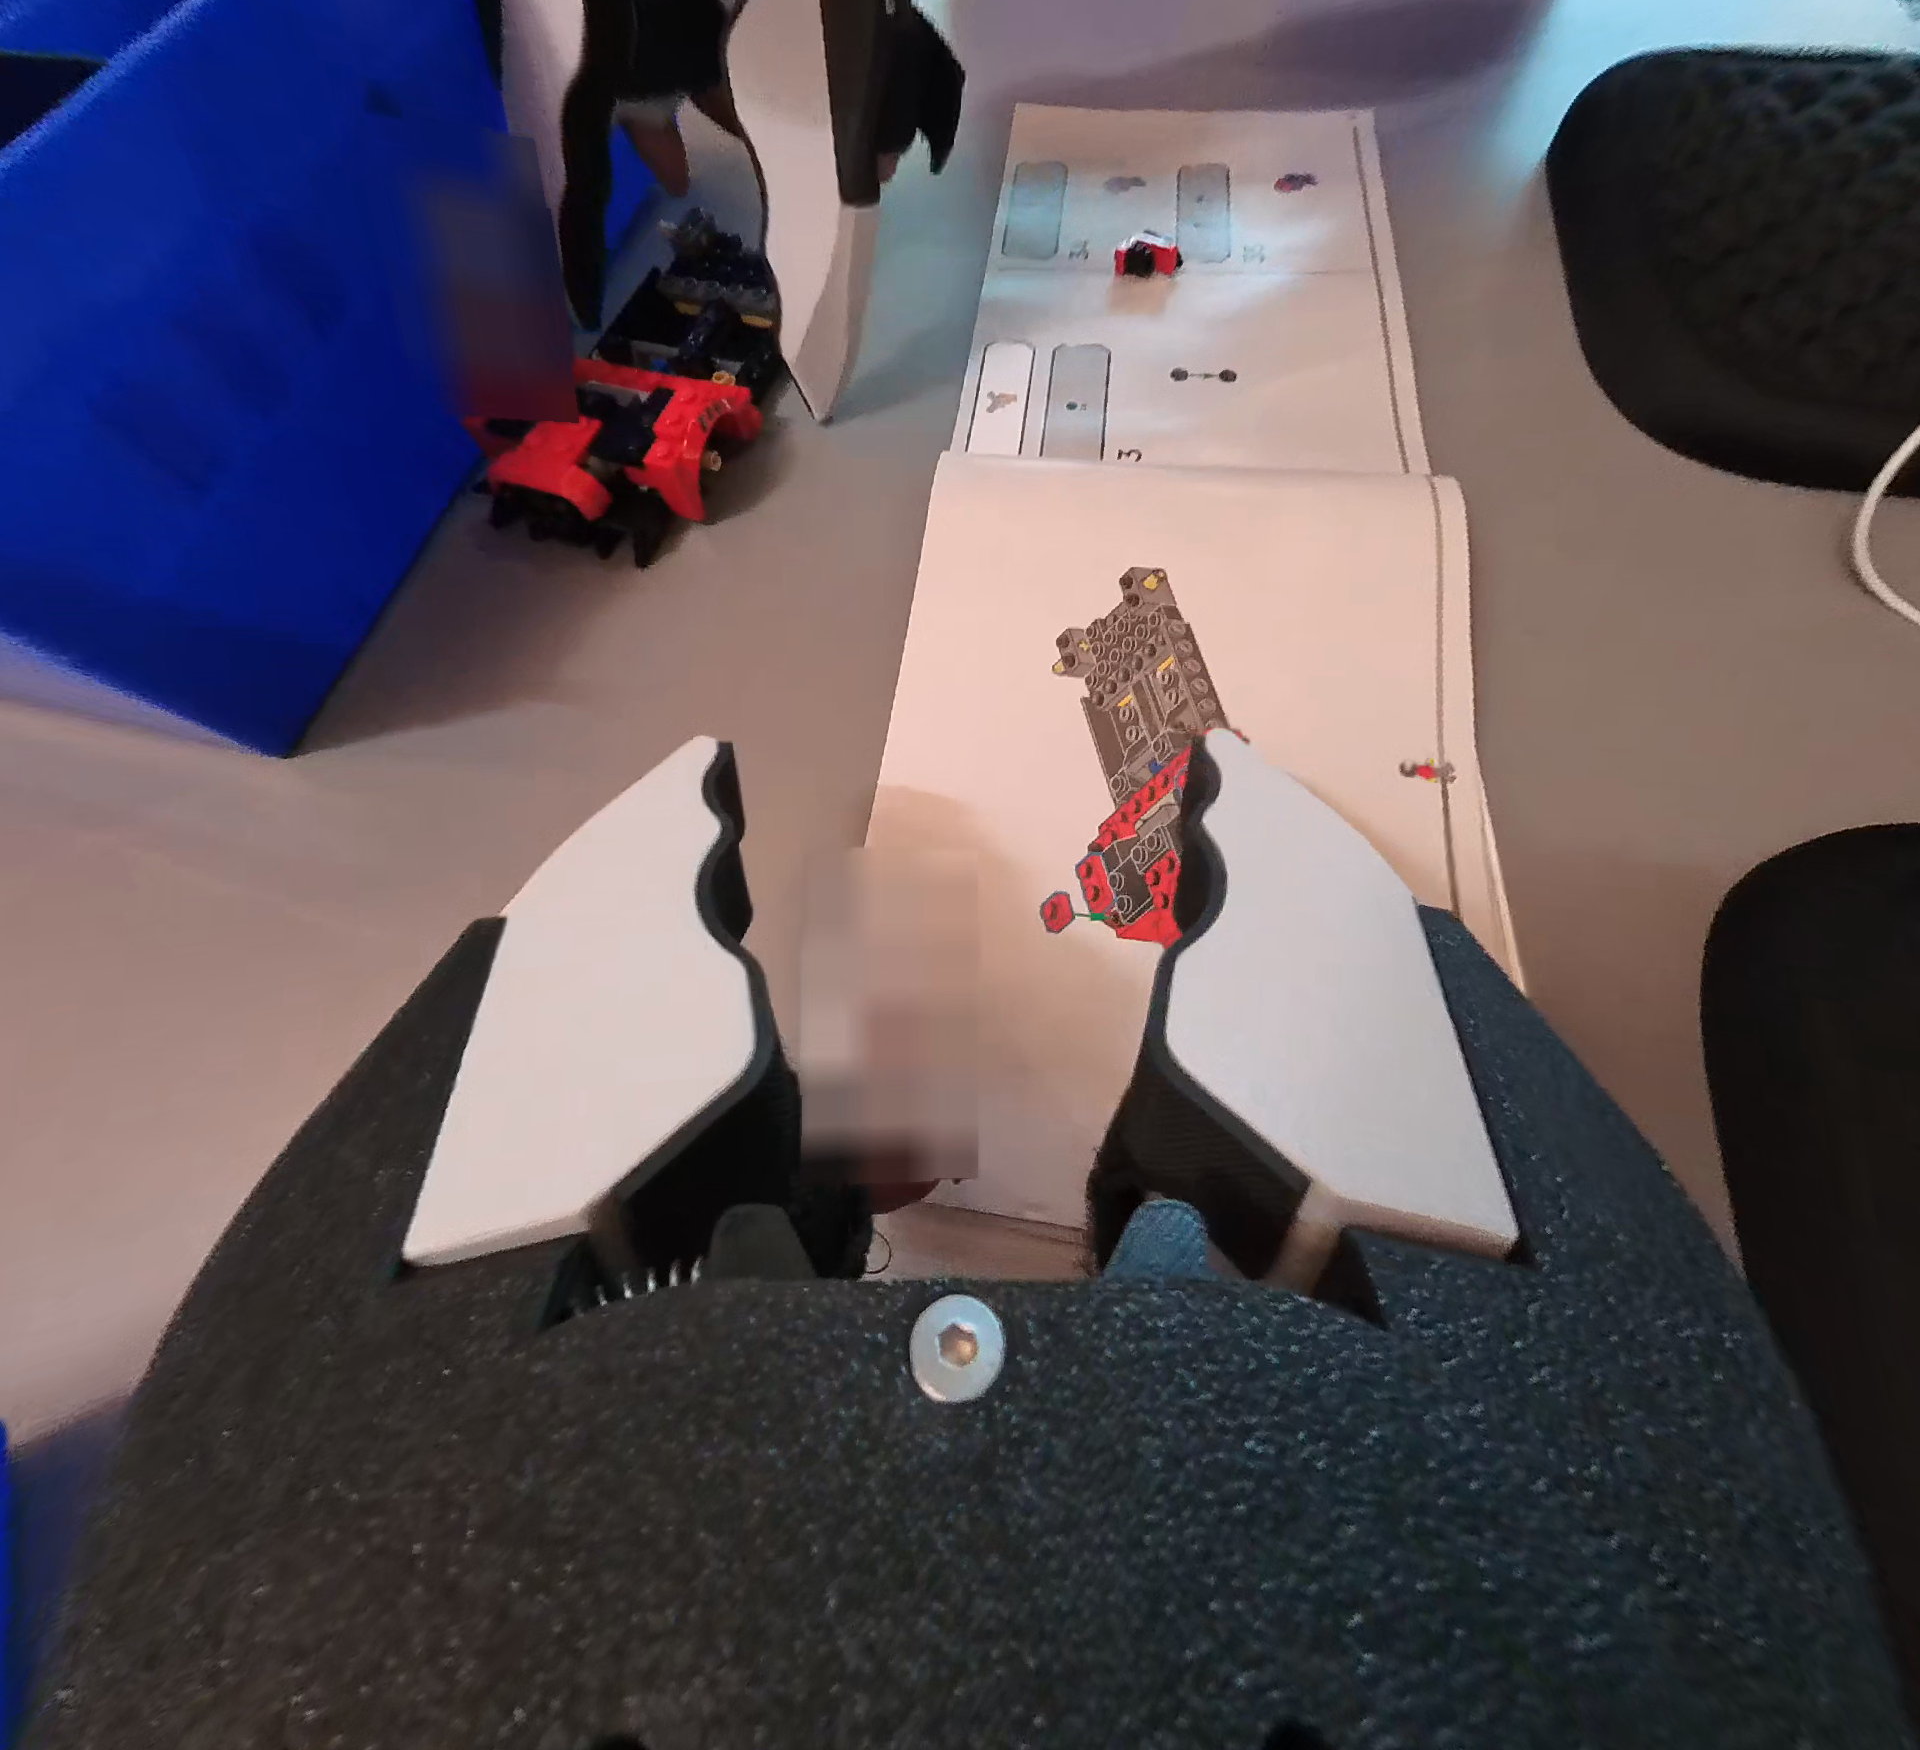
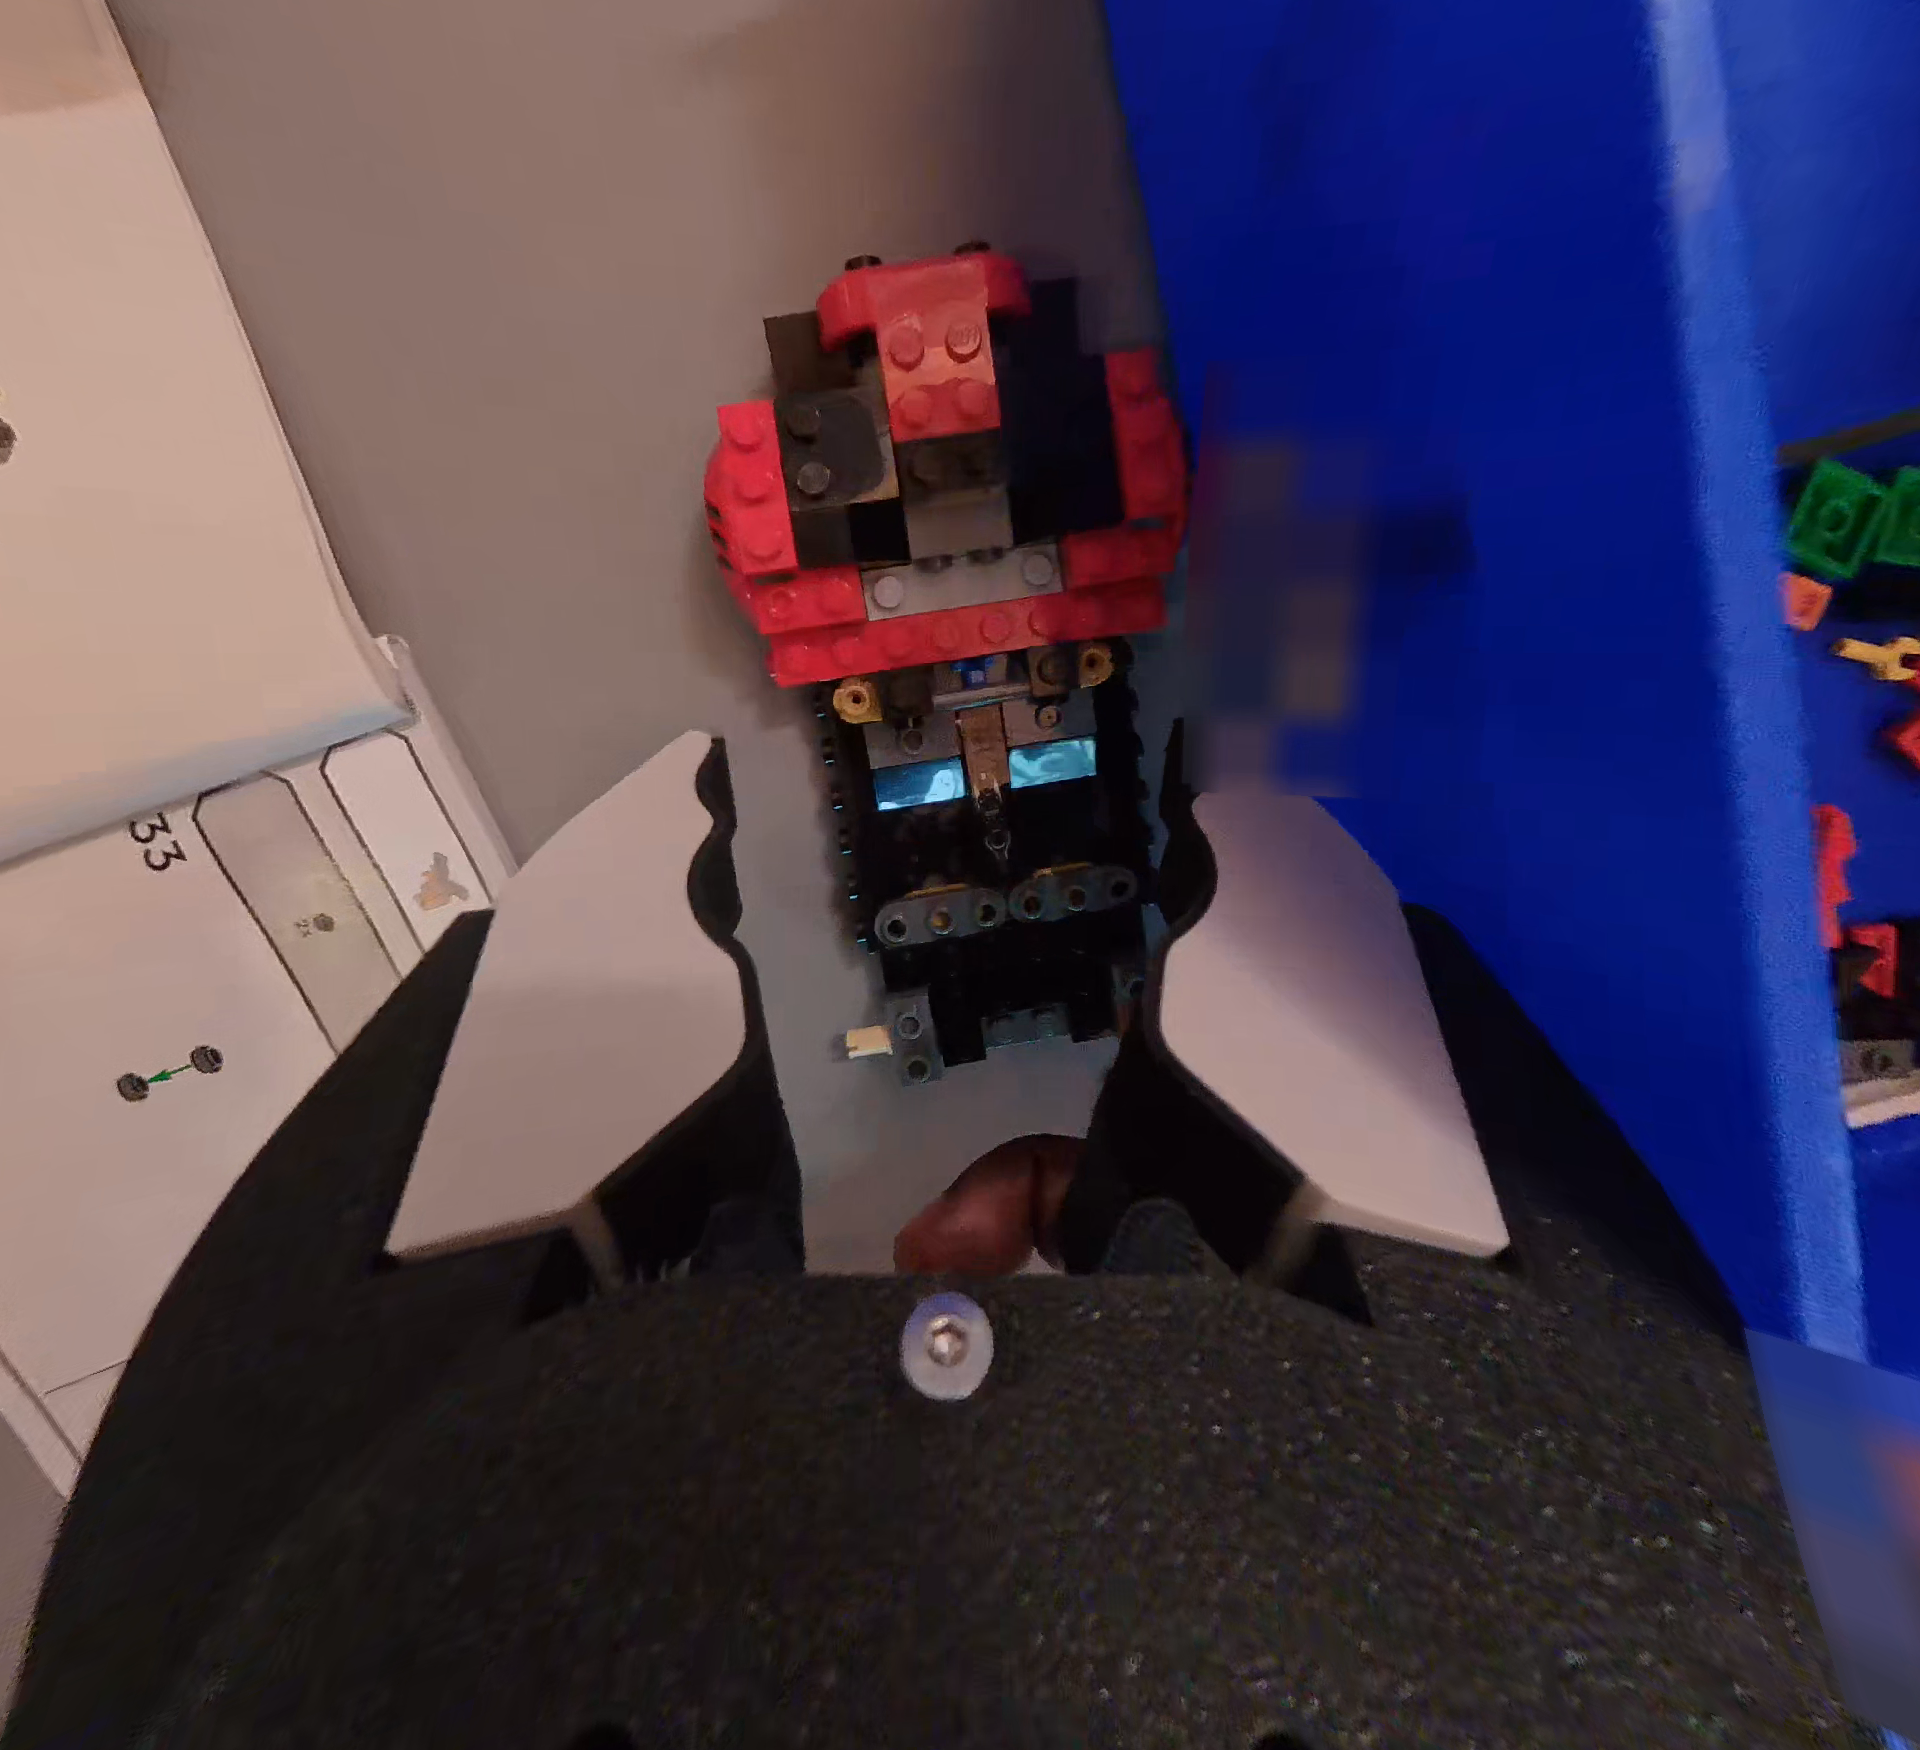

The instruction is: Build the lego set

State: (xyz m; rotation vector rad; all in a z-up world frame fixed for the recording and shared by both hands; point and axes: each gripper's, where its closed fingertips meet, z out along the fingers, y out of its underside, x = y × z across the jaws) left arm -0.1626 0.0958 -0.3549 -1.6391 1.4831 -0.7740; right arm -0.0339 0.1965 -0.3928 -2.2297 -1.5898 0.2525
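Observation:
A partly built red and black lego car (image 2: 966,557) lies on the grey table next to a blue bin. My right gripper (image 2: 945,755) is open, one finger on each side of the car's black rear half; I cannot tell if they touch it. In the left wrist view the car (image 1: 634,422) is at the upper left with the right gripper (image 1: 707,360) over it. My left gripper (image 1: 971,744) is open and empty above the open instruction booklet (image 1: 1195,557). A small red and black lego piece (image 1: 1146,258) lies on the booklet's far page.
Blue bins (image 1: 208,329) stand left of the car, and one bin (image 2: 1403,246) holds several loose bricks (image 2: 1860,640). The booklet (image 2: 156,557) lies left of the car. Black textured objects (image 1: 1745,266) and a white cable (image 1: 1881,537) are at the right.

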